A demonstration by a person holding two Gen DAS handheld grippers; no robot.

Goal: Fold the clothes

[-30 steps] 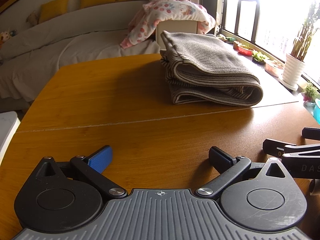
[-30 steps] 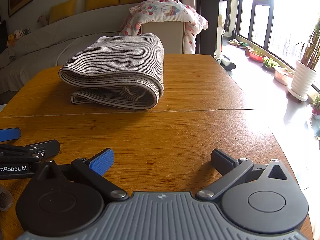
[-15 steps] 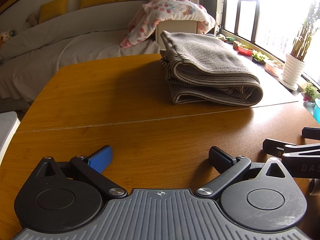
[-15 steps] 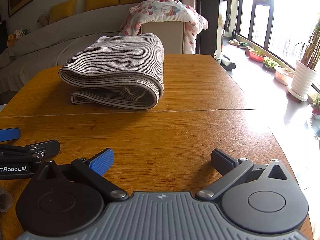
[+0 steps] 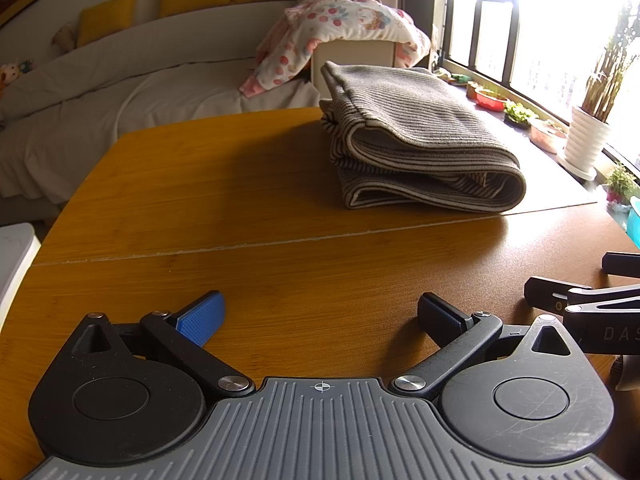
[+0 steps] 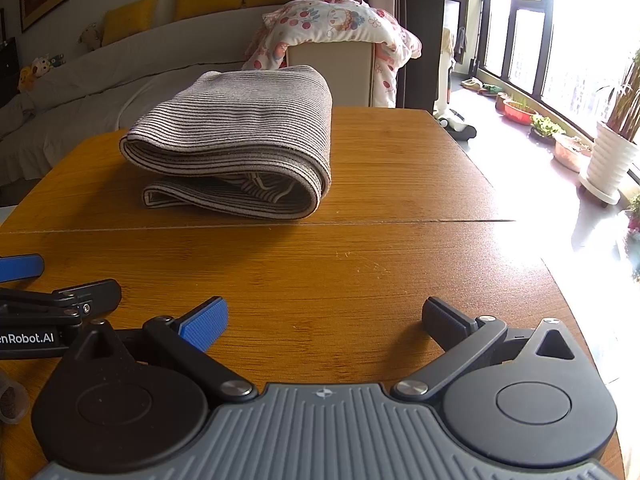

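A grey striped garment (image 5: 416,136) (image 6: 240,140) lies folded in a thick bundle on the far half of the wooden table (image 5: 240,208) (image 6: 400,200). My left gripper (image 5: 320,312) rests low over the near table edge, open, with nothing between its fingers and well short of the bundle. My right gripper (image 6: 324,316) sits beside it, also open and holding nothing. Each gripper shows at the edge of the other's view: the right one (image 5: 600,292) on the right of the left wrist view, the left one (image 6: 48,292) on the left of the right wrist view.
Beyond the table stand a white sofa (image 5: 120,80) with yellow cushions and a box draped in a floral blanket (image 6: 340,28). Potted plants (image 6: 612,152) line the window sill on the right. A white object (image 5: 12,256) sits off the table's left edge.
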